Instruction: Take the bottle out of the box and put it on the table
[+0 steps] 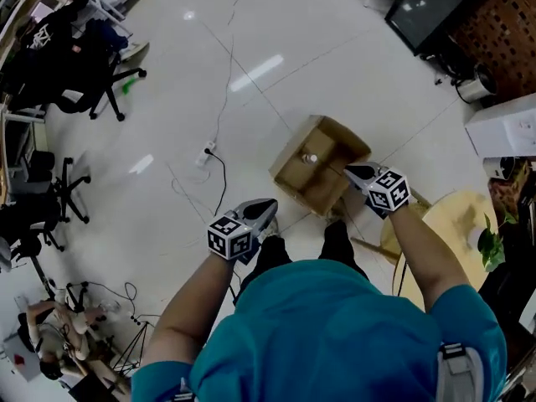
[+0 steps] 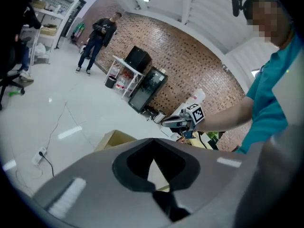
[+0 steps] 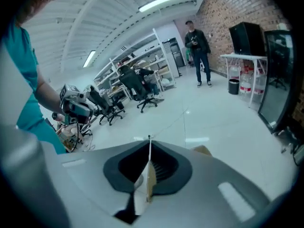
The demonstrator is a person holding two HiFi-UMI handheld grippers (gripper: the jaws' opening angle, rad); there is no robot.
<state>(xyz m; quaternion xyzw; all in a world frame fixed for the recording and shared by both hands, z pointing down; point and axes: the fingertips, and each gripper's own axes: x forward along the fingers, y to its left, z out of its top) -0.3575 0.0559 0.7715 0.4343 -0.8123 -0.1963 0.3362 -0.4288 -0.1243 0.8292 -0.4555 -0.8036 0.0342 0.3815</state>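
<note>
An open cardboard box [image 1: 295, 172] stands on the floor just ahead of me, and a bottle with a white cap [image 1: 311, 158] stands upright inside it. My right gripper [image 1: 357, 172] hovers at the box's right rim with its jaws shut and nothing between them. The left gripper [image 1: 265, 206] hangs lower left of the box, also shut and empty, apart from the cardboard. In the left gripper view a corner of the box [image 2: 113, 138] shows beyond the closed jaws, with the right gripper [image 2: 166, 122] to the right. A round yellow table [image 1: 448, 218] stands at the right.
A power strip [image 1: 208, 149] with its cables lies on the floor left of the box. Office chairs [image 1: 79, 82] stand at the far left. A black screen [image 1: 427, 7], a kettle [image 1: 477, 86] and a white case [image 1: 502, 128] crowd the right. A plant [image 1: 492, 243] sits by the table.
</note>
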